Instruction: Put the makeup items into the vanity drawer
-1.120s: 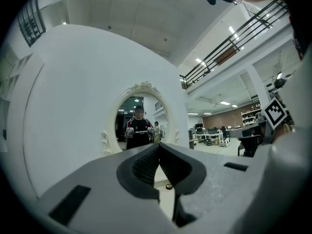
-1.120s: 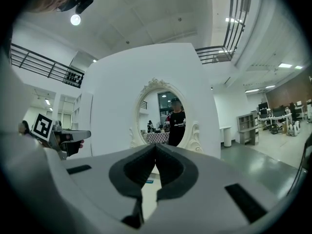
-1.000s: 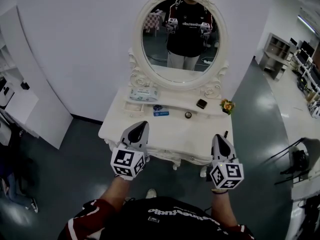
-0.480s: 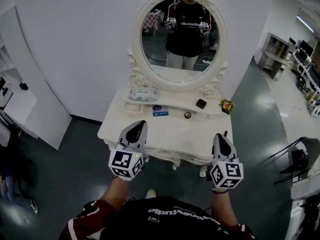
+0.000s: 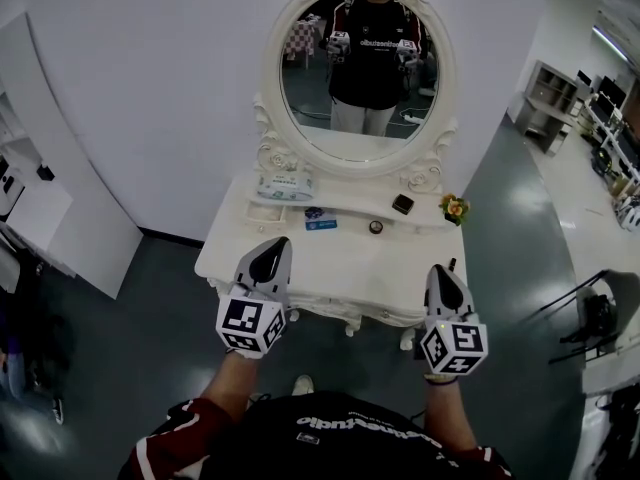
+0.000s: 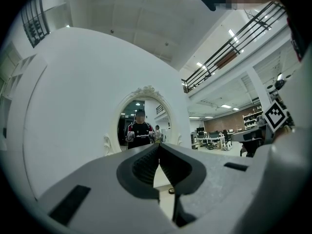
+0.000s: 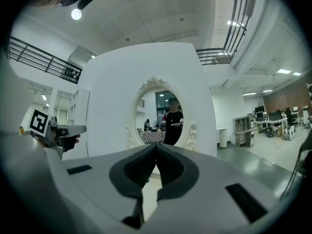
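vanity (image 5: 345, 268), left gripper (image 5: 273, 245), right gripper (image 5: 441, 271), jaws together

Ahead of the left gripper (image 5: 277, 243) and right gripper (image 5: 441, 270), the desk (image 5: 340, 268) is bare. Beyond stand items (image 5: 376, 228) and the mirror (image 5: 365, 68).

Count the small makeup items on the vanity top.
4: a dark round one and a blue one left of centre, a round pot at centre-right, a black case further right. Others may be hidden.
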Demonstrator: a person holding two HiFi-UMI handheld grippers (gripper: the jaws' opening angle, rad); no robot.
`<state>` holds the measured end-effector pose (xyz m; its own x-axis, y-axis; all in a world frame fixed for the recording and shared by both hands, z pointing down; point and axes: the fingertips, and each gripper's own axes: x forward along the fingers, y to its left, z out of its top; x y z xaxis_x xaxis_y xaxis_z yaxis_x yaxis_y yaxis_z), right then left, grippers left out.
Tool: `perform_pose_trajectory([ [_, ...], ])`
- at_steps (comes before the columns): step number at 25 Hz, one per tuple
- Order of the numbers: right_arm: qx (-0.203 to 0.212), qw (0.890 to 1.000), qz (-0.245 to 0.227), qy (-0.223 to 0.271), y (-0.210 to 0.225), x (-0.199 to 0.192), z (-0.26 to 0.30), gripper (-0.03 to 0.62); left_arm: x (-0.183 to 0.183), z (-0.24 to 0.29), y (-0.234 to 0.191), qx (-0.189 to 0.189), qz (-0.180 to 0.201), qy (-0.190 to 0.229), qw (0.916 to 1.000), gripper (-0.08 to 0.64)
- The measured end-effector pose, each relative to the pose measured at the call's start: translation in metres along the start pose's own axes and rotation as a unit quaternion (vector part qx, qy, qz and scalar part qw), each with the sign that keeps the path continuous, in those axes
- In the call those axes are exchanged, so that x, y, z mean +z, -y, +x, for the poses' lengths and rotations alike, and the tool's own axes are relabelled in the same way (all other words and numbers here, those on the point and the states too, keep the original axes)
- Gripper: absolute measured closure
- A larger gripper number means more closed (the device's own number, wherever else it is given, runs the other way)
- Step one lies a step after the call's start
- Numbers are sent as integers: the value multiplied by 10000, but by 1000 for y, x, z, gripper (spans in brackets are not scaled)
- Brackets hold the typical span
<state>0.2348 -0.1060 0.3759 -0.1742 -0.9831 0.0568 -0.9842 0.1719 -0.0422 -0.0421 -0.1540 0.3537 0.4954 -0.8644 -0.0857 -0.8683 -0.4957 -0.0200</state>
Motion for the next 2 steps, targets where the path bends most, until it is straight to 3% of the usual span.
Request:
perform_pose_trajectory([
  [2,-9,10000,9,-2,1,-1,2,597,-1,1,-1,11,-4,2,10000,554],
])
